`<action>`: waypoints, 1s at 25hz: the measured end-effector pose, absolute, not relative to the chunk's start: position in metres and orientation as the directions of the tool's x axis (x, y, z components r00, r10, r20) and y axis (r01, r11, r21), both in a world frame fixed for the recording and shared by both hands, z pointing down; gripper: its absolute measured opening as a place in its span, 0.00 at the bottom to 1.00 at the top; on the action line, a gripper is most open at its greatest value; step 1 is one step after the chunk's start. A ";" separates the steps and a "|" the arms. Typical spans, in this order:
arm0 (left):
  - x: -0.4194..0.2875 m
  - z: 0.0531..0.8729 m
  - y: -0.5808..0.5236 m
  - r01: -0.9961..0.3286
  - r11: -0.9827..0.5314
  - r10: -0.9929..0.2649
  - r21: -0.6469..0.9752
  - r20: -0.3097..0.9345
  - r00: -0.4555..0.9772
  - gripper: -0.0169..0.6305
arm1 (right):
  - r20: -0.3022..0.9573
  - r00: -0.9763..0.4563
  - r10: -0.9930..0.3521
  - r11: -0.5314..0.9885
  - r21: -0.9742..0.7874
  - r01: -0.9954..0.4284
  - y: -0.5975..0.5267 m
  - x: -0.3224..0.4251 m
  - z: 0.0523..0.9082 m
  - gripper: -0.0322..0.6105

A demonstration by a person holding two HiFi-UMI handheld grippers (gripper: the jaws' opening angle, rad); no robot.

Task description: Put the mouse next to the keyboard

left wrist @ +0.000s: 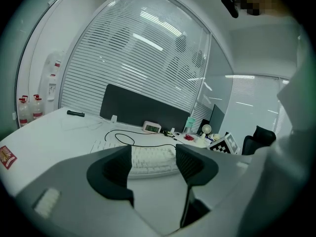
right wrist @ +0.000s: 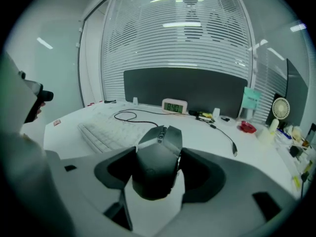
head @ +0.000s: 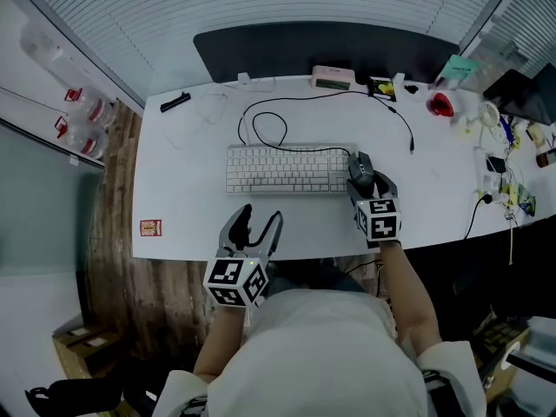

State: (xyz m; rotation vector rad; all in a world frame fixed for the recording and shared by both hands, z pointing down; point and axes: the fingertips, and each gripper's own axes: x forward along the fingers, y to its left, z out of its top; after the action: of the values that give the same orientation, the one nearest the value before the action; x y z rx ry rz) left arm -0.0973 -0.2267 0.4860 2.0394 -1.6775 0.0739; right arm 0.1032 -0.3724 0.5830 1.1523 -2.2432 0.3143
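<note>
A black mouse [head: 361, 168] sits at the right end of the white keyboard [head: 287, 169], close beside it. My right gripper [head: 370, 188] comes at it from the near side and is shut on it. In the right gripper view the mouse [right wrist: 157, 168] fills the gap and both pads touch its sides; the keyboard [right wrist: 105, 132] lies to the left. Whether the mouse rests on the white desk [head: 200, 224] I cannot tell. My left gripper [head: 260, 222] hovers open and empty at the desk's front edge, below the keyboard [left wrist: 148, 157]; its fingers [left wrist: 116, 169] hold nothing.
The keyboard's black cable [head: 265, 120] loops behind it. At the back stand a small clock [head: 333, 77], a dark partition [head: 321, 46] and a red object [head: 440, 104]. A black marker [head: 175, 102] lies far left, a small card [head: 150, 228] near left. Clutter crowds the right edge.
</note>
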 end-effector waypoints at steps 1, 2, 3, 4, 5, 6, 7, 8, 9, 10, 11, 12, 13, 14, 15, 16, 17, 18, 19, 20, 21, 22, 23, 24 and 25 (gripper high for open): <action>-0.095 0.486 -0.228 -0.934 -0.120 -0.907 0.335 0.346 0.240 0.44 | 0.603 -0.443 -0.664 0.590 0.057 -0.806 -0.377 0.109 0.585 0.50; -0.092 0.487 -0.230 -0.935 -0.118 -0.907 0.333 0.348 0.239 0.44 | 0.605 -0.436 -0.666 0.583 0.057 -0.811 -0.380 0.114 0.587 0.50; -0.090 0.487 -0.231 -0.936 -0.117 -0.906 0.331 0.350 0.237 0.44 | 0.608 -0.429 -0.668 0.576 0.057 -0.816 -0.384 0.119 0.590 0.50; -0.087 0.488 -0.232 -0.937 -0.115 -0.906 0.330 0.352 0.235 0.44 | 0.611 -0.422 -0.670 0.568 0.056 -0.821 -0.387 0.124 0.592 0.50; -0.084 0.488 -0.234 -0.938 -0.113 -0.906 0.329 0.353 0.233 0.44 | 0.615 -0.415 -0.670 0.561 0.053 -0.826 -0.391 0.130 0.595 0.50; -0.082 0.489 -0.235 -0.938 -0.111 -0.906 0.329 0.355 0.231 0.44 | 0.619 -0.407 -0.671 0.553 0.052 -0.832 -0.394 0.135 0.598 0.50; -0.079 0.489 -0.236 -0.938 -0.109 -0.906 0.329 0.356 0.230 0.44 | 0.624 -0.399 -0.671 0.545 0.051 -0.837 -0.397 0.140 0.601 0.50; -0.076 0.489 -0.237 -0.938 -0.107 -0.906 0.329 0.357 0.228 0.44 | 0.630 -0.391 -0.671 0.539 0.052 -0.841 -0.400 0.145 0.604 0.50; -0.074 0.490 -0.238 -0.938 -0.104 -0.906 0.330 0.359 0.227 0.44 | 0.636 -0.384 -0.670 0.533 0.053 -0.844 -0.403 0.150 0.607 0.50; -0.071 0.490 -0.238 -0.939 -0.102 -0.905 0.330 0.361 0.225 0.44 | 0.641 -0.377 -0.669 0.529 0.053 -0.847 -0.406 0.155 0.611 0.50; -0.069 0.490 -0.239 -0.939 -0.099 -0.905 0.329 0.363 0.223 0.44 | 0.645 -0.372 -0.667 0.525 0.053 -0.850 -0.408 0.159 0.614 0.50; -0.068 0.490 -0.239 -0.940 -0.097 -0.905 0.328 0.364 0.221 0.44 | 0.650 -0.366 -0.666 0.521 0.053 -0.852 -0.411 0.163 0.617 0.50; -0.066 0.491 -0.239 -0.940 -0.094 -0.905 0.327 0.366 0.218 0.44 | 0.654 -0.361 -0.665 0.517 0.054 -0.854 -0.413 0.166 0.620 0.50; -0.065 0.491 -0.239 -0.941 -0.091 -0.905 0.325 0.368 0.215 0.44 | 0.658 -0.356 -0.664 0.513 0.053 -0.857 -0.415 0.170 0.623 0.50; -0.065 0.492 -0.239 -0.942 -0.088 -0.905 0.324 0.369 0.212 0.44 | 0.661 -0.352 -0.663 0.508 0.052 -0.860 -0.416 0.173 0.626 0.50; -0.064 0.492 -0.239 -0.942 -0.085 -0.905 0.323 0.371 0.209 0.44 | 0.665 -0.348 -0.660 0.503 0.047 -0.863 -0.418 0.176 0.629 0.50; -0.063 0.493 -0.239 -0.943 -0.082 -0.904 0.322 0.374 0.206 0.44 | 0.670 -0.346 -0.657 0.498 0.040 -0.867 -0.419 0.178 0.632 0.50; -0.063 0.493 -0.239 -0.944 -0.080 -0.904 0.320 0.375 0.204 0.44 | 0.675 -0.345 -0.653 0.493 0.032 -0.870 -0.419 0.180 0.634 0.50; -0.062 0.493 -0.239 -0.945 -0.078 -0.904 0.319 0.376 0.202 0.44 | 0.680 -0.344 -0.648 0.489 0.024 -0.872 -0.419 0.182 0.637 0.50; -0.062 0.493 -0.239 -0.945 -0.077 -0.904 0.318 0.377 0.201 0.44 | 0.683 -0.344 -0.644 0.487 0.020 -0.873 -0.419 0.183 0.639 0.50; -0.061 0.493 -0.239 -0.945 -0.077 -0.904 0.317 0.377 0.200 0.44 | 0.685 -0.344 -0.642 0.487 0.019 -0.873 -0.419 0.184 0.641 0.50; -0.061 0.493 -0.240 -0.946 -0.077 -0.904 0.316 0.377 0.199 0.44 | 0.686 -0.344 -0.641 0.489 0.019 -0.872 -0.419 0.184 0.643 0.50; -0.060 0.493 -0.240 -0.946 -0.077 -0.904 0.316 0.377 0.199 0.44 | 0.686 -0.346 -0.640 0.490 0.018 -0.871 -0.420 0.185 0.645 0.50; -0.060 0.493 -0.241 -0.946 -0.077 -0.904 0.315 0.377 0.200 0.44 | 0.686 -0.348 -0.639 0.490 0.015 -0.871 -0.420 0.186 0.646 0.50; -0.060 0.492 -0.241 -0.946 -0.079 -0.904 0.315 0.376 0.201 0.44 | 0.686 -0.351 -0.637 0.489 0.008 -0.872 -0.420 0.186 0.646 0.50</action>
State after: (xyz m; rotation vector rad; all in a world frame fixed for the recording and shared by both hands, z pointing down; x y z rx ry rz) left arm -0.0598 -0.2413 0.4925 1.9961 -1.7170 0.1120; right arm 0.1858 -0.4200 0.6463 1.2377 -2.1059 0.4820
